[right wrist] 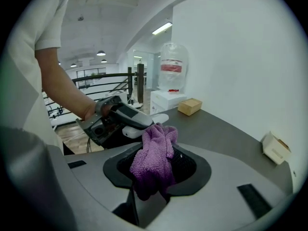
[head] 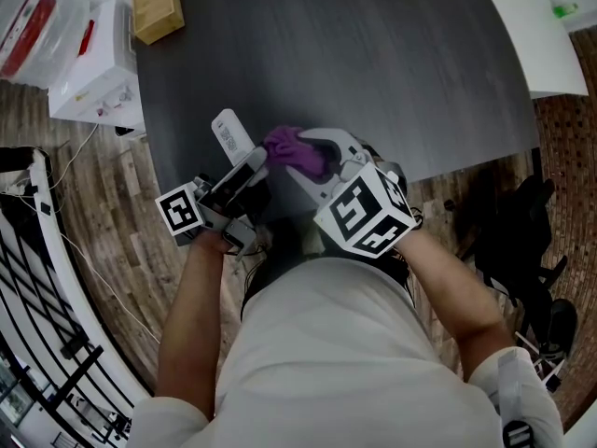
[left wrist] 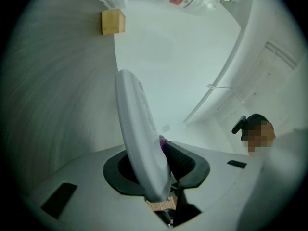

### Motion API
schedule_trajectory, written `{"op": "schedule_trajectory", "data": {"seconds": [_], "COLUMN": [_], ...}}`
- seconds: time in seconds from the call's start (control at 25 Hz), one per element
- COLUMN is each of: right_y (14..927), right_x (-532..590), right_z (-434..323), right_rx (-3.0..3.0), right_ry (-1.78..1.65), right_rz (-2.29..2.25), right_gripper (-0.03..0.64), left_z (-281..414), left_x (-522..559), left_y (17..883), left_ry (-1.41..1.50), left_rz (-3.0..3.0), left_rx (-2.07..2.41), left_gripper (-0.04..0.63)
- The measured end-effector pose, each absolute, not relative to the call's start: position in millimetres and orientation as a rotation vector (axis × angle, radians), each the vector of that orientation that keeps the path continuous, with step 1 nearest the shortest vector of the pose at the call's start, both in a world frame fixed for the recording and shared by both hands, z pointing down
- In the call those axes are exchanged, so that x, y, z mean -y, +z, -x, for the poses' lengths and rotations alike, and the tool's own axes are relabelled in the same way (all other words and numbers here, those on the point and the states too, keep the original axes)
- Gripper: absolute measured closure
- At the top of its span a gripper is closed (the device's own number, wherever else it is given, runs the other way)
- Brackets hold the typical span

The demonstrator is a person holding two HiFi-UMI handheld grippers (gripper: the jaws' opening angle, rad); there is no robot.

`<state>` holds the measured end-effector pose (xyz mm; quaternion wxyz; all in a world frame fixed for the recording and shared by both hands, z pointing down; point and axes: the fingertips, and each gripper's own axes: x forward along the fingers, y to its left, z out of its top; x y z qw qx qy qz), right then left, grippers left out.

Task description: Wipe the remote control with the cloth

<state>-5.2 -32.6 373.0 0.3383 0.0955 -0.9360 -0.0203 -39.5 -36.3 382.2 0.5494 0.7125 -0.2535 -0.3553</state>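
A long white remote control (head: 230, 134) sticks up and away from my left gripper (head: 241, 174), which is shut on its near end above the dark table (head: 373, 63). In the left gripper view the remote control (left wrist: 137, 129) stands between the two jaws, with a sliver of purple beside it. My right gripper (head: 315, 164) is shut on a bunched purple cloth (head: 293, 150), which lies against the remote's right side. In the right gripper view the cloth (right wrist: 154, 155) fills the jaws, and its top meets the remote (right wrist: 147, 121) held by the left gripper (right wrist: 113, 112).
A small wooden box (head: 157, 6) sits at the table's far left corner. White boxes (head: 93, 63) and a plastic bag (head: 28, 17) stand on the floor to the left, beside a black railing (head: 37, 278). A small white box (right wrist: 275, 148) lies on the table. A dark chair (head: 522, 222) stands on the right.
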Motion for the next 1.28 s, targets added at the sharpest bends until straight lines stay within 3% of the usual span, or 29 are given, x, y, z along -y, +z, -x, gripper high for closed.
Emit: {"op": "schedule_trajectory", "data": {"seconds": [0.28, 0.6, 0.72, 0.88, 1.04, 1.28], "right_y": [405, 470, 481, 489, 491, 497], "right_x": [30, 19, 17, 13, 6, 5], "right_z": [-3, -32, -30, -21, -14, -10], "right_rx": [2.374, 2.238, 2.216, 2.209, 2.208, 2.197], "right_ry": [0.005, 0.167, 0.179, 0.184, 0.187, 0.199], "right_rz": [-0.236, -0.237, -0.225, -0.191, -0.168, -0.165], "right_gripper": [0.471, 0.471, 0.471, 0.471, 0.471, 0.471], "left_z": [36, 32, 26, 32, 45, 40], "left_x": [29, 5, -2, -5, -8, -28], "left_y": [414, 519, 519, 513, 509, 520], "left_ry": [-0.614, -0.544, -0.522, -0.555, -0.594, -0.134], "left_rz": [-1.746, -1.281, -1.276, -1.278, -1.252, -1.369], "left_rx": [0.719, 0.736, 0.724, 0.747, 0.803, 0.858], "left_gripper": [0.483, 0.483, 0.381, 0.315, 0.305, 0.305]}}
